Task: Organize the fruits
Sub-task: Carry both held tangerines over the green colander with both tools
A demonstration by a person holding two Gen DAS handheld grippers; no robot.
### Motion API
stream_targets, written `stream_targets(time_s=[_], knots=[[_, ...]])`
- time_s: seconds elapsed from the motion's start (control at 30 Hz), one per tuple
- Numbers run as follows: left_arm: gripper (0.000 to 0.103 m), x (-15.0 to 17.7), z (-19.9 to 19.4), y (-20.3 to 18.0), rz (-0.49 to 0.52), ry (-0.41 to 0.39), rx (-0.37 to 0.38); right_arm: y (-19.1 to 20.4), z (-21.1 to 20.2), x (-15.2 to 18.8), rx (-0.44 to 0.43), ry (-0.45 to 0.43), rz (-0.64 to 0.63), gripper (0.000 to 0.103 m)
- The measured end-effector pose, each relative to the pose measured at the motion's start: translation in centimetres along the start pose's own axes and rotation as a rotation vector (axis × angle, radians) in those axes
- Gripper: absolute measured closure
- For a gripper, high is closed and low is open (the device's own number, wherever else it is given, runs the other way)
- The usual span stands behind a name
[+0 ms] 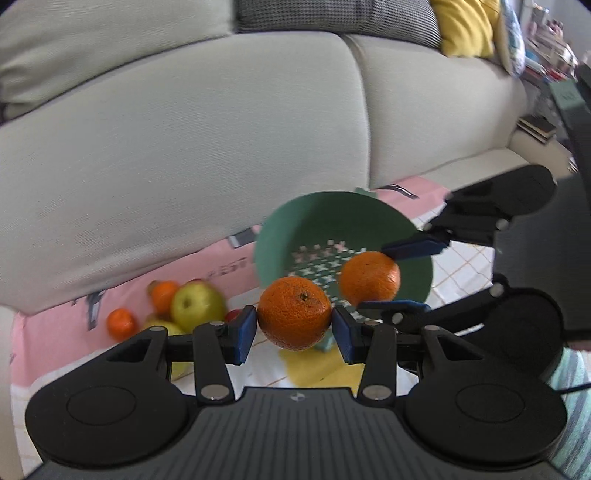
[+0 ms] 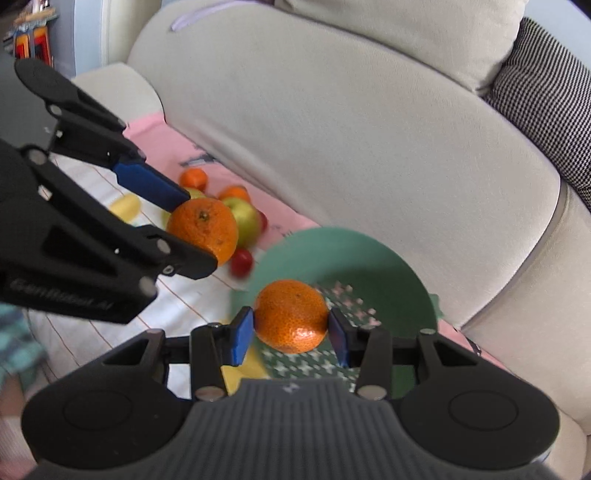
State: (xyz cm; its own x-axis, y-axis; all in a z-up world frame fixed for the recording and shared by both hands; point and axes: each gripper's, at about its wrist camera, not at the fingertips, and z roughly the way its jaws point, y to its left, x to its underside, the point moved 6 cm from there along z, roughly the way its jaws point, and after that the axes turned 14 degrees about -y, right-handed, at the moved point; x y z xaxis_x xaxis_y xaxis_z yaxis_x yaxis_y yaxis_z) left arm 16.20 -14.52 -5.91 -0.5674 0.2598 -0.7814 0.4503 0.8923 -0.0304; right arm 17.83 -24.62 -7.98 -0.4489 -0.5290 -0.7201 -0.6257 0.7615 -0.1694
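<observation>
My left gripper (image 1: pixel 294 329) is shut on an orange tangerine (image 1: pixel 294 317) and holds it in the air just short of the green colander bowl (image 1: pixel 295 225). My right gripper (image 2: pixel 291 330) is shut on a second tangerine (image 2: pixel 291 315) and holds it over the green bowl (image 2: pixel 388 273). Each gripper shows in the other view: the right one (image 1: pixel 373 280) with its tangerine (image 1: pixel 369 277), the left one (image 2: pixel 192 229) with its tangerine (image 2: pixel 203 229). A pile of loose fruit lies on the cloth: a green apple (image 1: pixel 195 304), small tangerines (image 1: pixel 120 323) and a red fruit (image 2: pixel 242 262).
A pink and white cloth (image 1: pixel 44 332) covers the table. A beige sofa (image 1: pixel 184 147) stands right behind it, with a checked cushion (image 2: pixel 546 85) and a yellow cushion (image 1: pixel 465 26). A yellow patch (image 1: pixel 317 367) lies on the cloth under the left gripper.
</observation>
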Motion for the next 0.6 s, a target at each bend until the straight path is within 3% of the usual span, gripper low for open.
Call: stream_targets(time_s=[0.27,0.6], knots=[[0.053,-0.3,5.0,-0.9,0.012,0.087,0.085,-3.5,2.8,1.7,-0.058,0.105,-0.074,0.061],[0.053,1.6,9.6,-1.2,0.094,0.188,0.123,-5.3,7.1,3.9,-0.106,0.175,-0.061,0.061]])
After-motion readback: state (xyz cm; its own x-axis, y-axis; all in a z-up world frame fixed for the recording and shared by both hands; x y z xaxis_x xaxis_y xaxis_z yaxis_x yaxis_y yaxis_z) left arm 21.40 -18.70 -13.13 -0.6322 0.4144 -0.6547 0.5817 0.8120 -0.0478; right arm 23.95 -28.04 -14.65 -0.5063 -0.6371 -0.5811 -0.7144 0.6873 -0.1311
